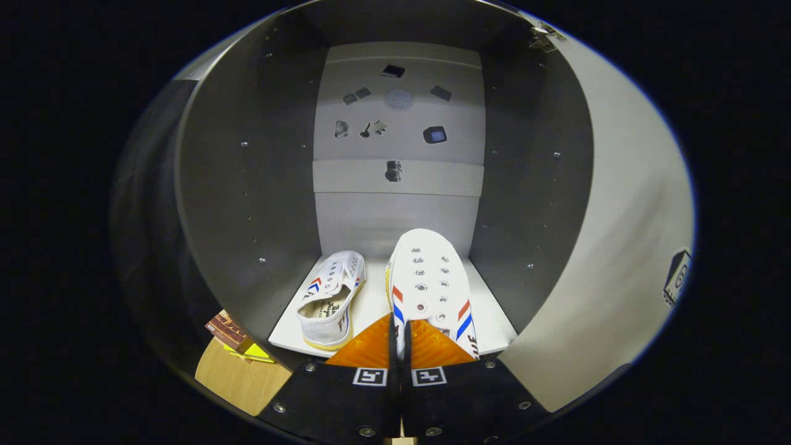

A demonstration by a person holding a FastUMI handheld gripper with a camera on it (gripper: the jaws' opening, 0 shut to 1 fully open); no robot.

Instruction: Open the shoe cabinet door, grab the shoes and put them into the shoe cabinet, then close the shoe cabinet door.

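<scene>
between tool (400, 337) fingers, white striped shoe (429, 281)

The hand-held gripper (401, 337) has a black body made of two wide blocks side by side, with a narrow seam between them. Each block carries one small square black-and-white marker near the front edge. Round silver screws sit along the blocks. The two fingers are wedge-shaped.

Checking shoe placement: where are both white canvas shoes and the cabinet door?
White canvas shoe in tool (432, 278): gripper view, laced top.
Second white canvas shoe (330, 300): gripper view, opening.
Grey cabinet door (618, 247): gripper view, inner face.
</scene>
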